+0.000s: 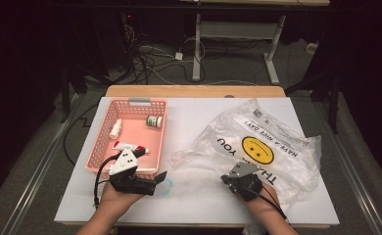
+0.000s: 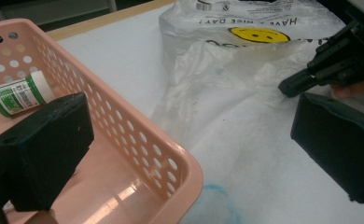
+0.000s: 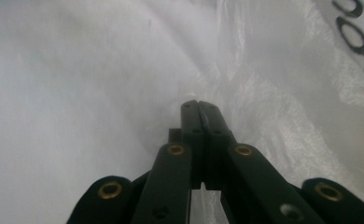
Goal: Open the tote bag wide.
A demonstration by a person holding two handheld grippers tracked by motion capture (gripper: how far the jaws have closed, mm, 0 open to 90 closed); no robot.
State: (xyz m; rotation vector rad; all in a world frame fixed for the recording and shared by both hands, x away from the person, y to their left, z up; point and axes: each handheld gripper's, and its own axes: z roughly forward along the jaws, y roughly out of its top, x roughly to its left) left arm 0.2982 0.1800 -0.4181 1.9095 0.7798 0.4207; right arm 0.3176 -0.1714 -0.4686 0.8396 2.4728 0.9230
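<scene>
The crinkled, translucent plastic bag [image 1: 257, 142], printed with a yellow smiley face and black lettering, lies flat and rumpled on the smooth white table cover [image 1: 194, 196]. Its print reads upside down from the person's side, and its long axis runs from the near left, where a bunched thin corner tapers toward the basket, to the far right. The right gripper [image 3: 199, 108], a black hinged tool with brass rivets, rests on the bag's near edge with its jaws clenched together; a fold of the glossy film sits right at the tips, but whether it is pinched between them cannot be told. The left gripper [image 2: 189, 140] has its blocky matte jaws spread wide, holding nothing, one over the perforated pink plastic basket [image 2: 138, 140], the other over the table just beside it. Inside the basket, beyond that jaw, lies a small green-labelled white bottle [image 2: 19, 93] on its side.
</scene>
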